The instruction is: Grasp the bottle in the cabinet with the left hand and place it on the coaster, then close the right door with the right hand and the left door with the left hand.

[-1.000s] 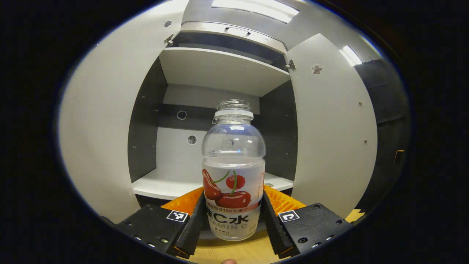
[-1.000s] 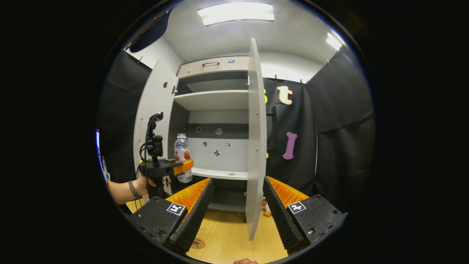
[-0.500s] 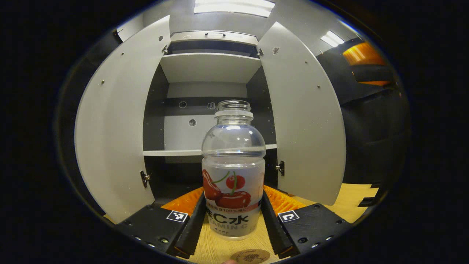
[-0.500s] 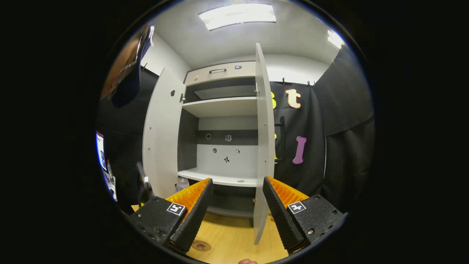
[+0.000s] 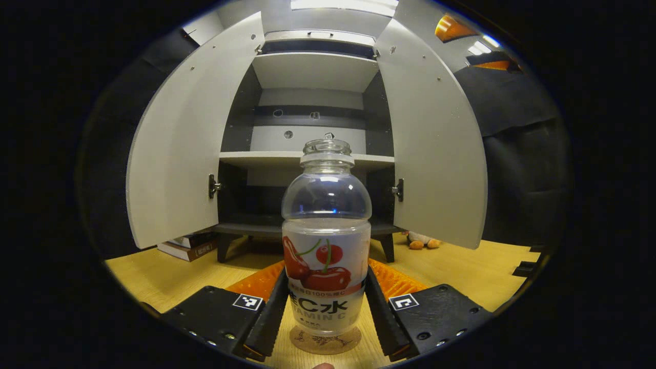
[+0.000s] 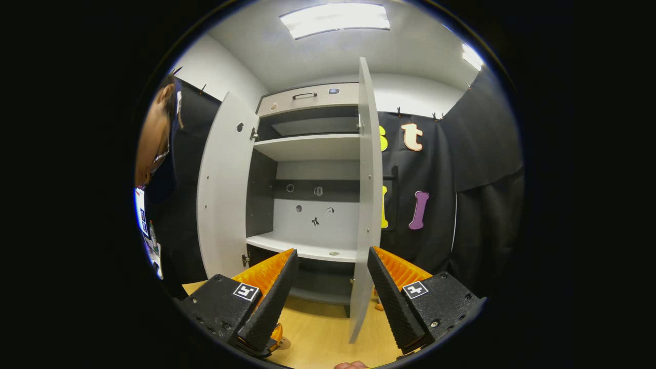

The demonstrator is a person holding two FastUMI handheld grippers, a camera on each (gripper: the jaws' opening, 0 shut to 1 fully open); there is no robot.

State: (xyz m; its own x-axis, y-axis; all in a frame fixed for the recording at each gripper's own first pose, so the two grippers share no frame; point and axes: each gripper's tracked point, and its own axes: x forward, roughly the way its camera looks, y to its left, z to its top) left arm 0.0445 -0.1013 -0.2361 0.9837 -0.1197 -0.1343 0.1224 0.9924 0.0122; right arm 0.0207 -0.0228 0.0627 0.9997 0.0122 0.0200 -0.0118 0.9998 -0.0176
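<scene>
Behind everything in the left gripper view stands the tall grey cabinet (image 5: 312, 72) with a dark interior and pale shelves, raised on short dark legs above the light wooden floor (image 5: 154, 277). Its flat grey left door (image 5: 179, 154) and flat grey right door (image 5: 435, 148) both swing wide open. In the right gripper view the same cabinet (image 6: 307, 148) appears, its right door (image 6: 369, 195) seen almost edge-on between that gripper's fingers and its left door (image 6: 223, 189) open beside a person in dark clothing (image 6: 169, 169) at the left edge.

On the floor under the left door lies a small stack of books (image 5: 187, 247), and near the right door's lower corner sits a small plush toy (image 5: 421, 240).

Closer in, the left gripper (image 5: 326, 307) has both fingers pressed against the sides of the clear plastic bottle with a cherry label and no cap (image 5: 326, 246). The bottle stands upright, well outside the cabinet, its base directly over the round brown cork coaster (image 5: 325, 343); whether it rests on the coaster or hangs just above cannot be told.

Nearest the right camera, the right gripper (image 6: 333, 292) has its fingers spread apart, holding nothing, with the right door's edge in the gap beyond them.
</scene>
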